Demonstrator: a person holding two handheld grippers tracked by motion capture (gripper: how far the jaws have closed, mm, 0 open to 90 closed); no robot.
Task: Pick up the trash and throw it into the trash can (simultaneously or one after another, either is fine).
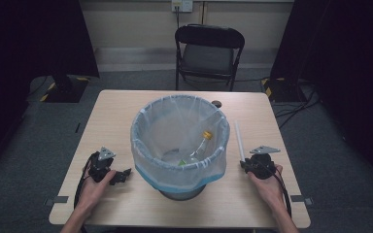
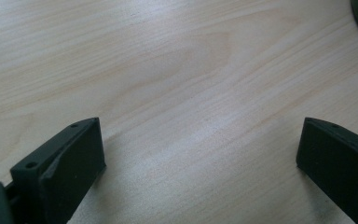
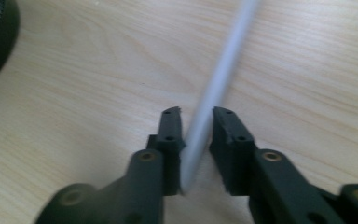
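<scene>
Two forearms enter from the bottom edge of the high view, each hand holding a black gripper on the pale wooden surface (image 1: 111,111). At the lower right, the right gripper (image 3: 196,126) is seen with its fingers (image 3: 170,128) pressed in on a thin white plastic tube (image 3: 214,88), which is pinched near its lower end and slants toward the upper right of the right gripper view. At the lower left, the left gripper (image 2: 200,149) is held low over bare wood, its fingers (image 2: 77,154) spread wide with nothing between them. Between both hands, at the frame's centre, a round dark bin lined with a translucent plastic bag (image 1: 145,131) is set, with a clear bottle with a yellow cap (image 1: 201,143) lying inside.
</scene>
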